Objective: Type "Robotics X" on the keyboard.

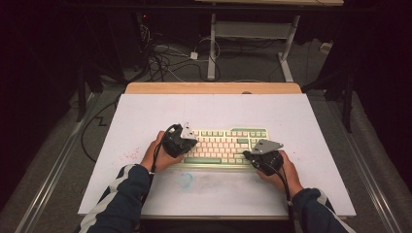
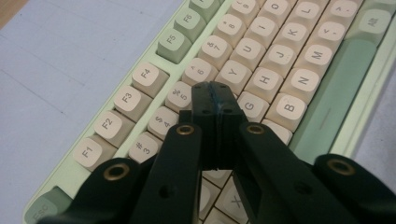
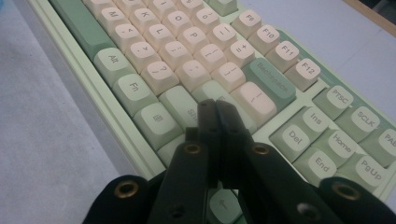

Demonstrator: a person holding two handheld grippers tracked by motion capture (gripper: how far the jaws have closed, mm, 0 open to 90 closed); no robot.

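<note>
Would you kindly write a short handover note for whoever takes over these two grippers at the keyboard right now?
Left gripper: jaws shut, empty, tips over the keys near 5, 6 and G.
Right gripper: jaws shut, empty, tips over the Shift and Enter area at the keyboard's right end.
Keyboard: flat on the white board, long side facing the person.
Done: both grippers brought over the keys.
Left: whether any key is being pressed cannot be told; the key work itself looks to be ahead.

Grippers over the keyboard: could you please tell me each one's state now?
Left hand-held gripper: closed, holding nothing.
Right hand-held gripper: closed, holding nothing.
</note>
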